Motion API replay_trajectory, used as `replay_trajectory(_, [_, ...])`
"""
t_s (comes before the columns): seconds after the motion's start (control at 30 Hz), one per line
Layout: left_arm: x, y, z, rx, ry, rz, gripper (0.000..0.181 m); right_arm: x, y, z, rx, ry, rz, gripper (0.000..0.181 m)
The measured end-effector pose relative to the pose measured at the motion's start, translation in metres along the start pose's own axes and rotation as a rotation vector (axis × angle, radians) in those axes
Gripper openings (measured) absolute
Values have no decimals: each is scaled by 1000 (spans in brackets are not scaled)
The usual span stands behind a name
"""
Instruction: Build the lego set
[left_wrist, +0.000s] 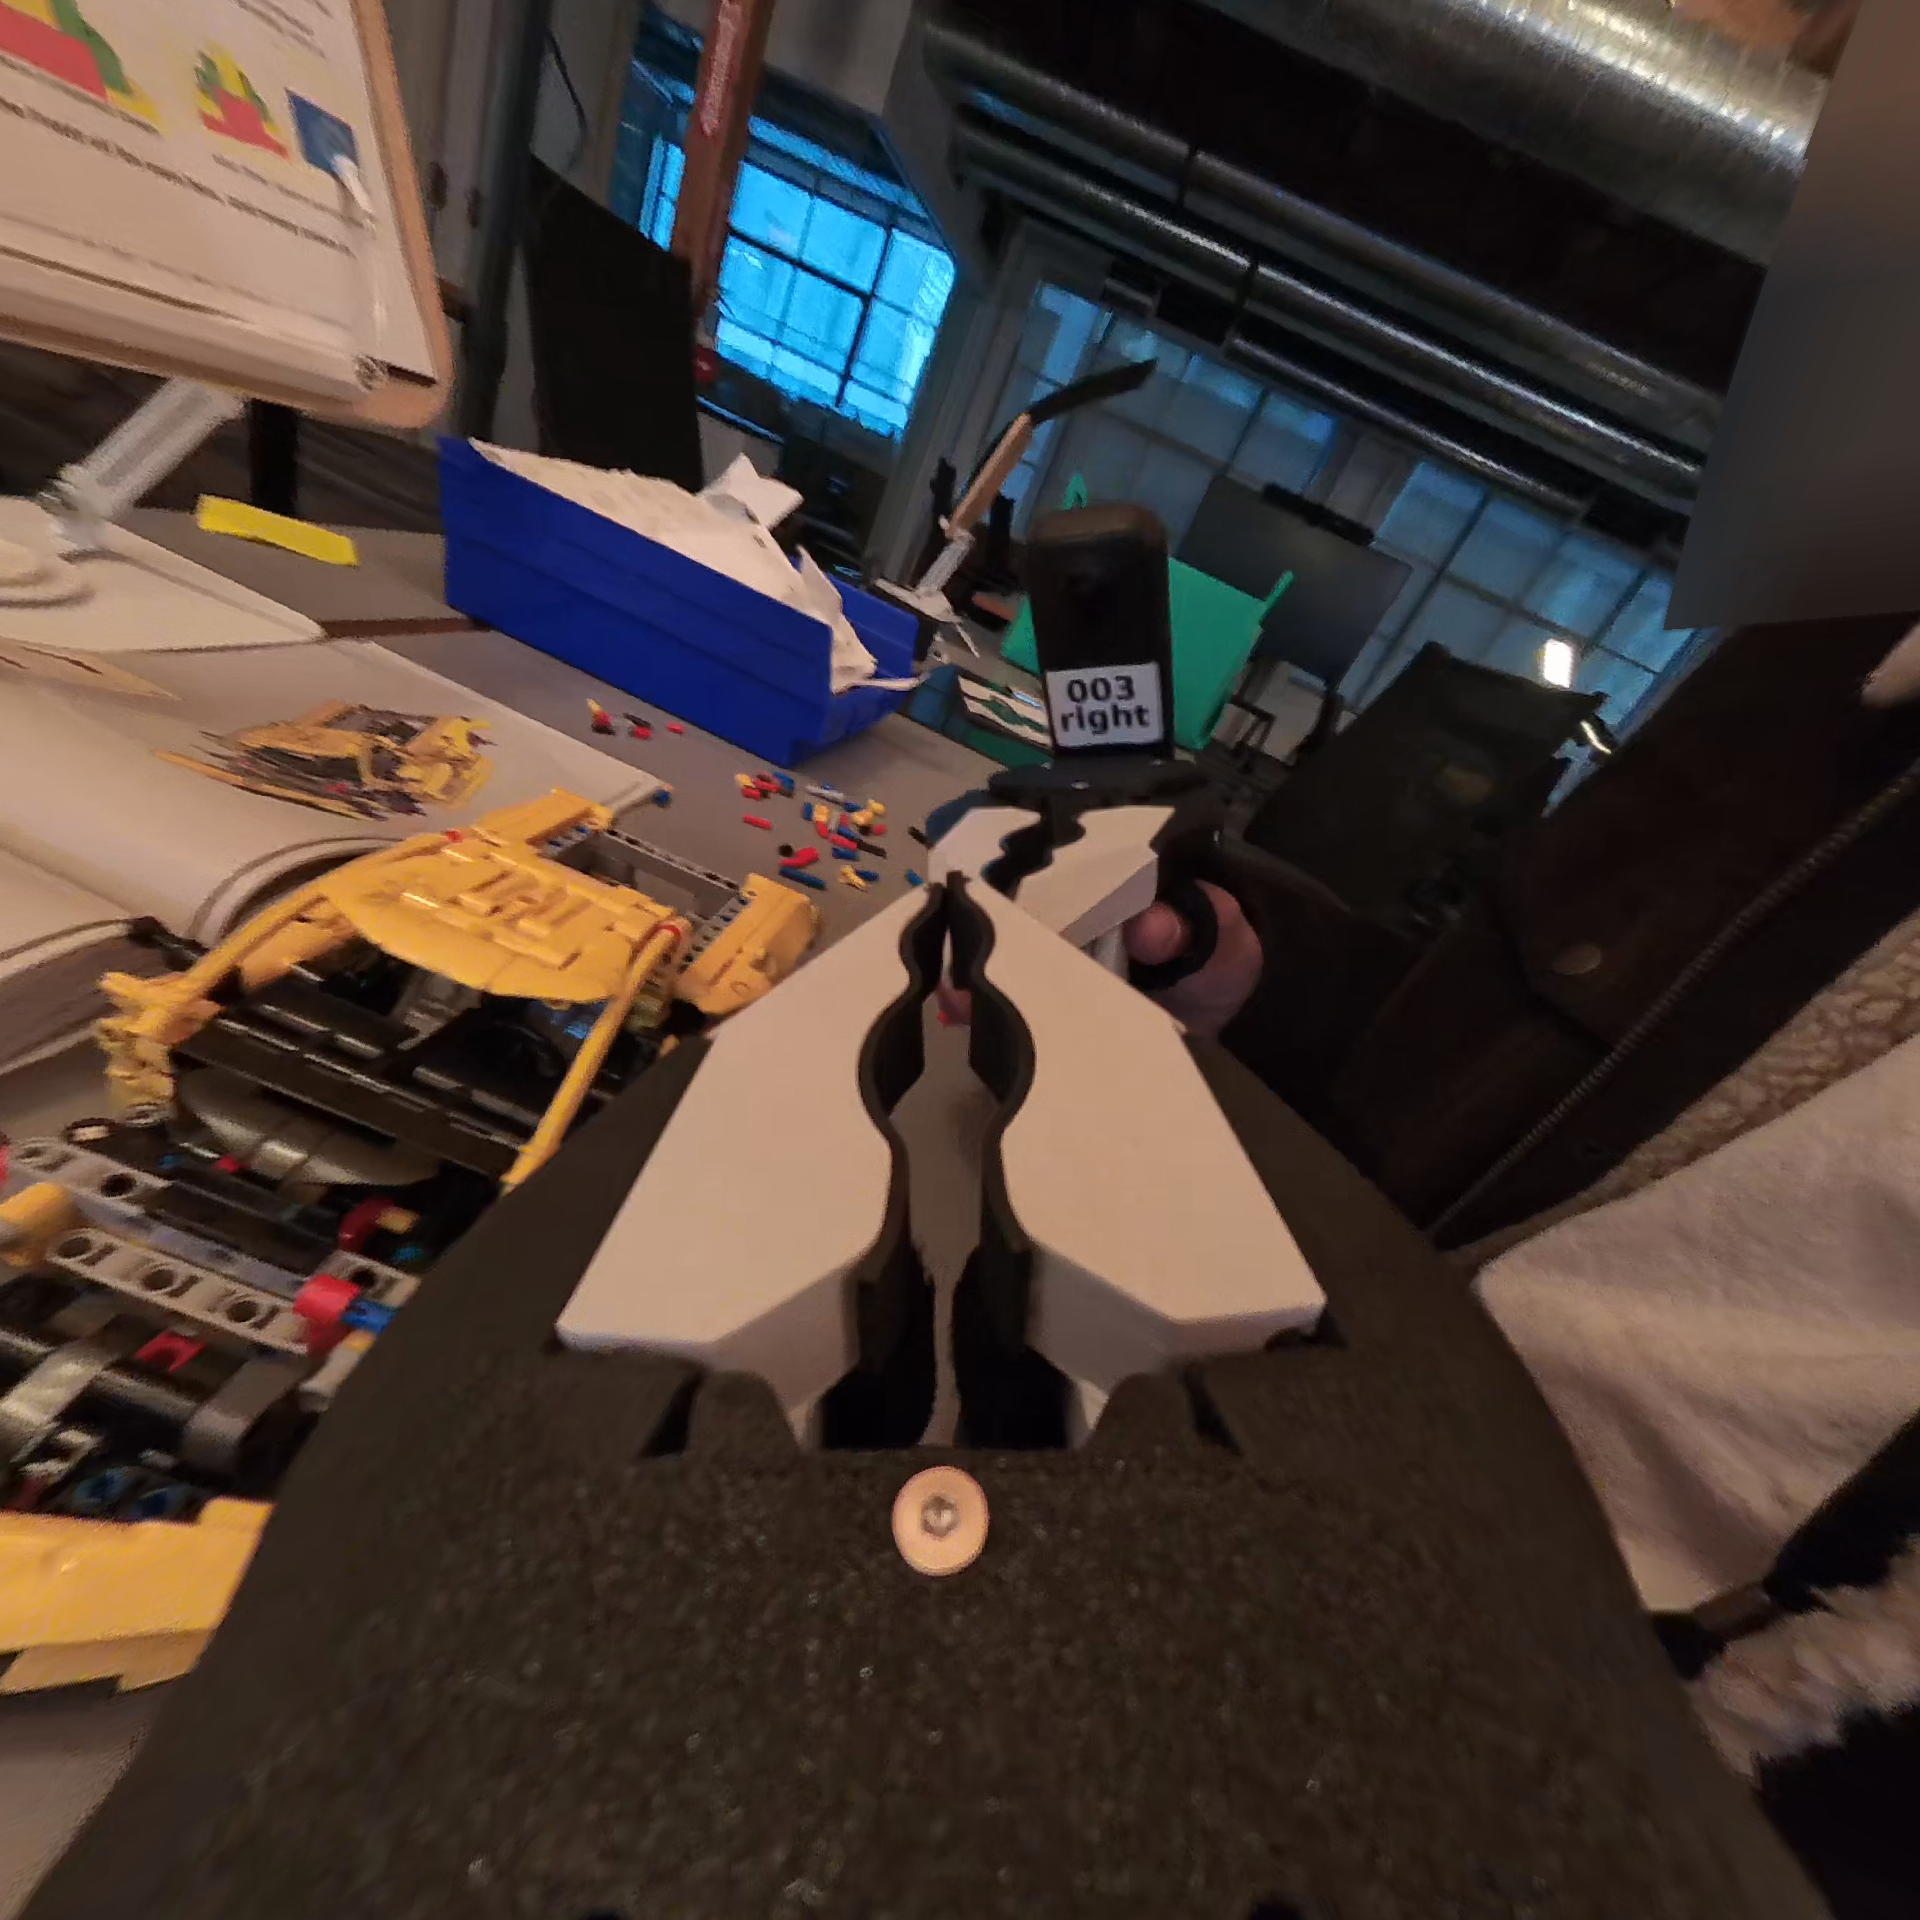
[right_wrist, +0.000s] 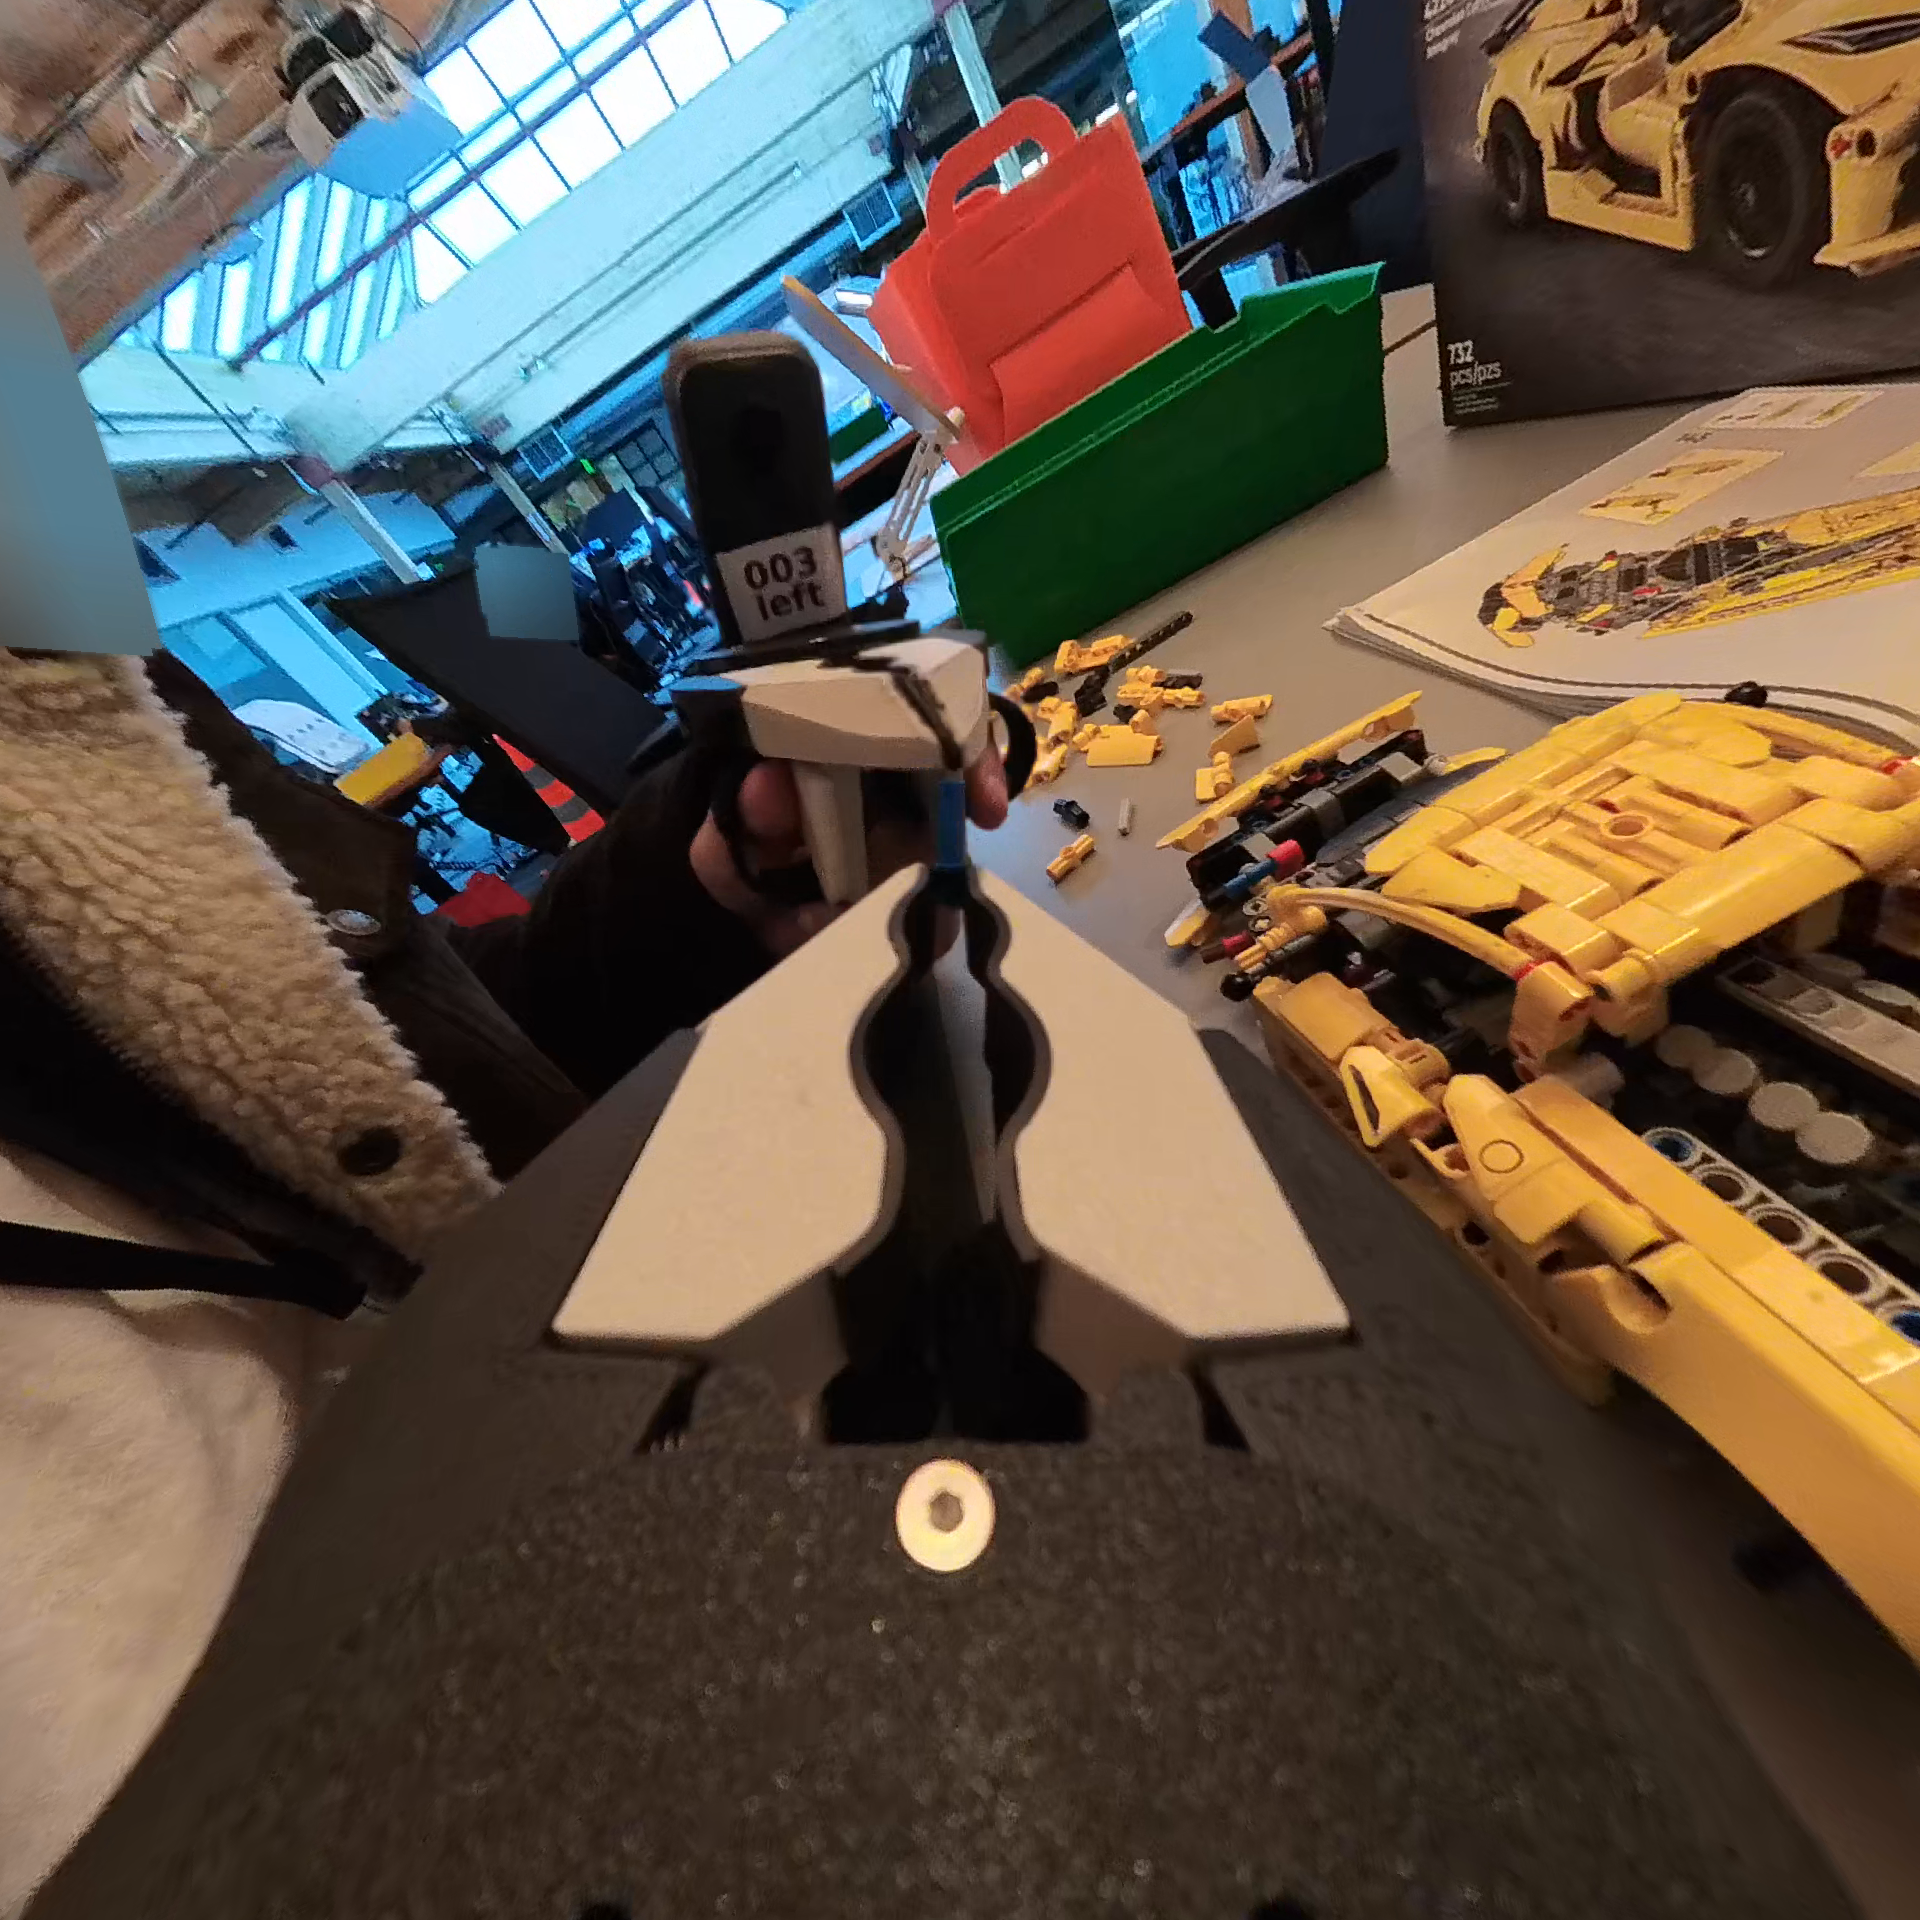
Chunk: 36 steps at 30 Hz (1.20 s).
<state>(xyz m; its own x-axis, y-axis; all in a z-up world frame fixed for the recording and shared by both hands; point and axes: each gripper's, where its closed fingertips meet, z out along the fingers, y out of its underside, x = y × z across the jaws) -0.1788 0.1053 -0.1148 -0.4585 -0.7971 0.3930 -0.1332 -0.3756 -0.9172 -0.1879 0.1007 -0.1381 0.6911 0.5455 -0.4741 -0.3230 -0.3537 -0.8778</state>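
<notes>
L tongs (left_wrist: 948, 896) & R tongs (right_wrist: 948, 883) both pinch 1 blue pin (right_wrist: 948, 821), beside yellow car (right_wrist: 1621, 935).

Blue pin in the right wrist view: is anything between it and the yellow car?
Nothing visible is. The right gripper pinches the blue pin in the air left of the yellow car, with open space between them.

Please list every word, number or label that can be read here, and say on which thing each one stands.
I do not copy writing; these things bear it.
White label above the right gripper: readable.
Second white label above the left gripper: readable.
Dark box with a yellow car: white print, partly readable.
Board sheet: blurred.
Booklet: too small.
</notes>
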Motion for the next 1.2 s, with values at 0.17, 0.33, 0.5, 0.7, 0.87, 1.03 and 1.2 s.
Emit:
replay_trajectory(0.17, [6,11,7,-54,16,27,0,-3,8,6,-47,-6,-26,3])
replay_trajectory(0.33, [4,12,7,-63,21,0,0,-6,4,6,-19,-43,3,0])
replay_trajectory(0.5, [2,5,3,-22,32,-41,1,-11,-5,0,40,-94,37,0])
replay_trajectory(0.7, [-4,-10,-11,53,60,-126,14,-10,-11,-7,68,-95,36,0])
replay_trajectory(0.87, [-21,-18,-29,92,-17,-136,14,27,0,-38,-92,176,-172,0])
replay_trajectory(1.03, [-28,-2,-24,-8,-86,-82,14,68,35,-56,-383,371,-413,12])
replay_trajectory(1.2, [-49,21,-26,-164,-239,19,14,48,67,-32,-532,211,-414,24])
